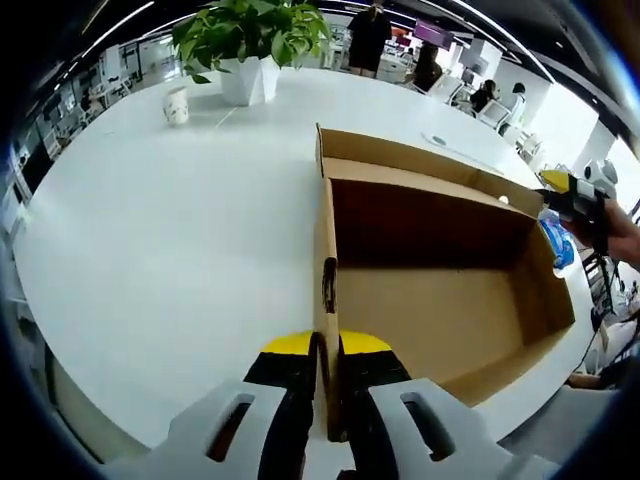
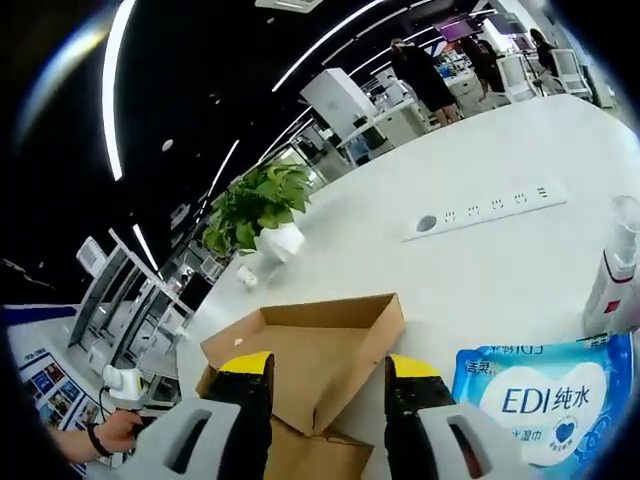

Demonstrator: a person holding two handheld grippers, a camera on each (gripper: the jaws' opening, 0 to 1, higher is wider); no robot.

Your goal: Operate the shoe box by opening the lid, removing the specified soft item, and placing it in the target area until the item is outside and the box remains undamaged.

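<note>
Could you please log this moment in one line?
box: open | left gripper: shut on box wall | right gripper: open | wipes pack: outside box

- White table (image 1: 150,250): bare surface across the near and left area.
- Potted plant (image 1: 250,45): green leaves in a white pot, at the far side of the table.
- Paper cup (image 1: 176,104): upright, just left of the plant.
- Socket strip (image 2: 490,212): set flat in the tabletop, far right.
- Clear bottle (image 2: 615,270): upright at the right edge.
- People (image 1: 370,35): standing in the background, among desks.
</note>
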